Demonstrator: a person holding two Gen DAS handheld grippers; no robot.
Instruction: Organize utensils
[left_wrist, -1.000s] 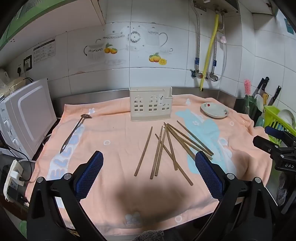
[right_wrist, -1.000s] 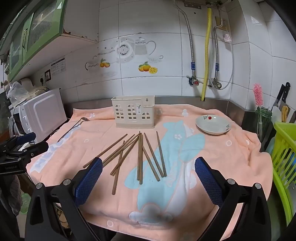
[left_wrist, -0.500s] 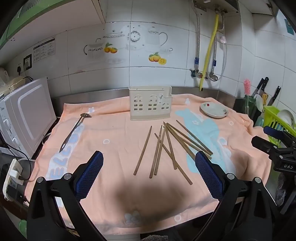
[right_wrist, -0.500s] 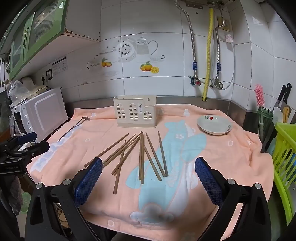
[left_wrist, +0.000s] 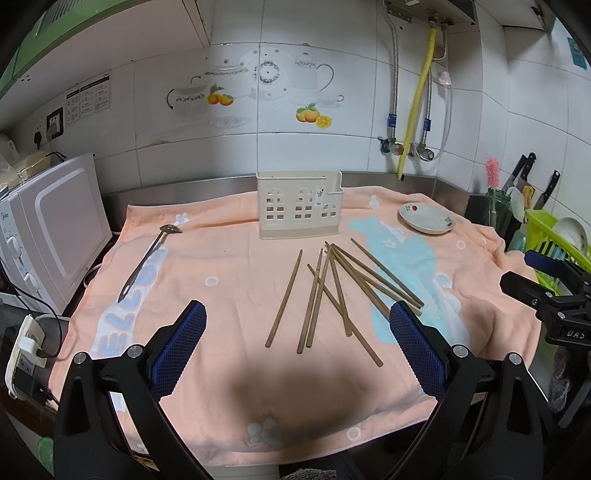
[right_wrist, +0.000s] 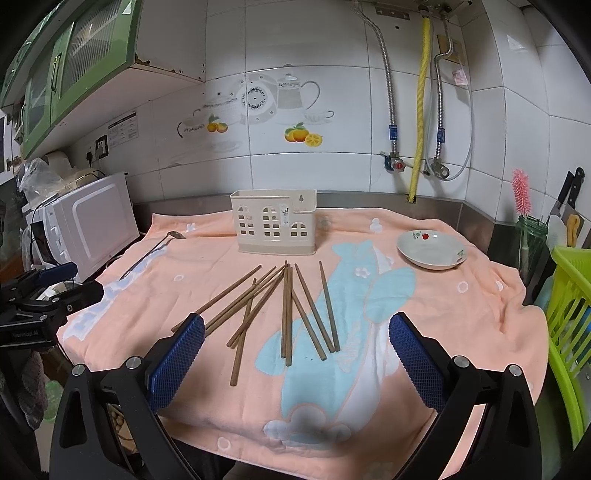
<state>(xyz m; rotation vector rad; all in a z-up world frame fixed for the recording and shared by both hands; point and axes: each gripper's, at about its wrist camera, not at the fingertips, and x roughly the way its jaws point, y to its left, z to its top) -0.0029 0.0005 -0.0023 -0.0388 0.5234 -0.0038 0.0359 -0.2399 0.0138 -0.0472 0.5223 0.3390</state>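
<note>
Left gripper (left_wrist: 295, 347) and right gripper (right_wrist: 295, 350) both gape wide, holding nothing, above the towel's (left_wrist: 221, 369) bare near edge. Chopsticks (left_wrist: 332, 291) lie scattered mid-towel, clear space all round; holder (left_wrist: 300, 208) upright behind them near the wall. Spoon (left_wrist: 147, 262) far left – dish (right_wrist: 430, 251) far right. Towel print reads "ELCO"; right gripper body "DAS".

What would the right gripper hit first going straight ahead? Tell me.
Probably the chopsticks scattered on the towel; the right gripper, jaws open, points at them, with the holder behind. Depth is uncertain.
</note>
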